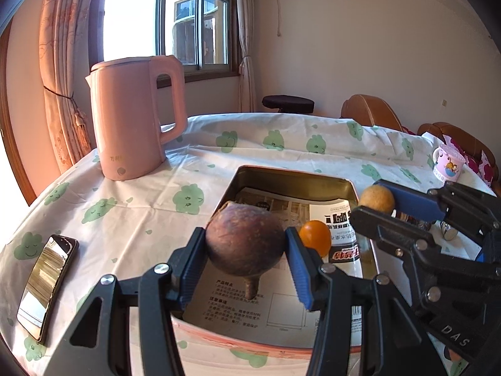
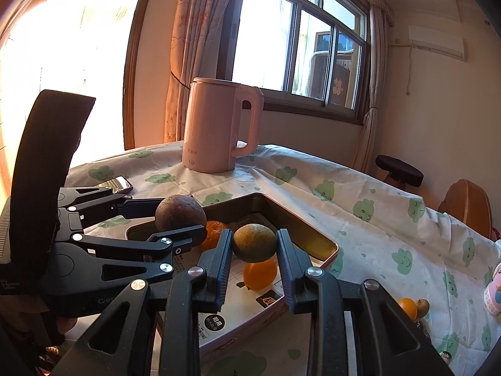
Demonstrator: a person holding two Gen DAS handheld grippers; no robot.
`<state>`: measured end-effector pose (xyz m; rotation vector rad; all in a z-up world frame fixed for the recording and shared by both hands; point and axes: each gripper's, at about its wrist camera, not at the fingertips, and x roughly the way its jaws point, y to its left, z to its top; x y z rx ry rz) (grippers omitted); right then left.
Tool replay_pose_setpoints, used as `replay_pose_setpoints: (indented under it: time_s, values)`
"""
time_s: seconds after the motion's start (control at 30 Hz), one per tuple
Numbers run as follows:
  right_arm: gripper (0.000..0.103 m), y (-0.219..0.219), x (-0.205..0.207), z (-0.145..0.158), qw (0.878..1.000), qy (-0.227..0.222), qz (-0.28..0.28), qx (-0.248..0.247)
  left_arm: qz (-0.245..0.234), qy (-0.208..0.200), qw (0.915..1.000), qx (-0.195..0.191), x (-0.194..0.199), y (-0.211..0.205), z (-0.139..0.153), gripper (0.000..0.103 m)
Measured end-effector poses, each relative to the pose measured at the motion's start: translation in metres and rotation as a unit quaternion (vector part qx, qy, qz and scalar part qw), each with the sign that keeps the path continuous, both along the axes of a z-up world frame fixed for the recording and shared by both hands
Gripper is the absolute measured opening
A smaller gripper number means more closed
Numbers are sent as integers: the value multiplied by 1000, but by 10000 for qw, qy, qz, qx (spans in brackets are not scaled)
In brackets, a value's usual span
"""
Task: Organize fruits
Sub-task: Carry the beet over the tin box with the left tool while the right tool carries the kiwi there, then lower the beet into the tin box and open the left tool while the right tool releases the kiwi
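With the left gripper [image 1: 245, 261] clamped on a brown, stemmed fruit [image 1: 245, 244] and the right gripper [image 2: 254, 261] clamped on a greenish-yellow citrus [image 2: 254, 242], both poised over the paper-lined tin [image 2: 325, 244], apparently mid-placement, the next move calls for lowering and releasing.

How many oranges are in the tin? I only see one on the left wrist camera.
Observer: Two. A second orange lies on the paper in the tin, right under the greenish fruit in the right hand-held gripper.
Operator: Is any fruit still outside the tin?
Observer: Yes. A loose orange and a small brownish fruit sit together on the tablecloth, to the tin's right.
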<state>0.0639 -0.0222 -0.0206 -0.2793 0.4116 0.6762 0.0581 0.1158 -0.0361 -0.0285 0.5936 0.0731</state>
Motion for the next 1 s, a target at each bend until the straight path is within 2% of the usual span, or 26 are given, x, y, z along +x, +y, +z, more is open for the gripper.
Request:
replay_pose_setpoints:
  time_s: [0.77,1.0]
  values:
    - [30,10,18,-25,9972,606,-60,-424,-92,554,9984,80,17,-2,-16,53]
    - [30,10,22,-27,9963,740,-68,-427,-90,571,9983,85,18,-2,-17,53]
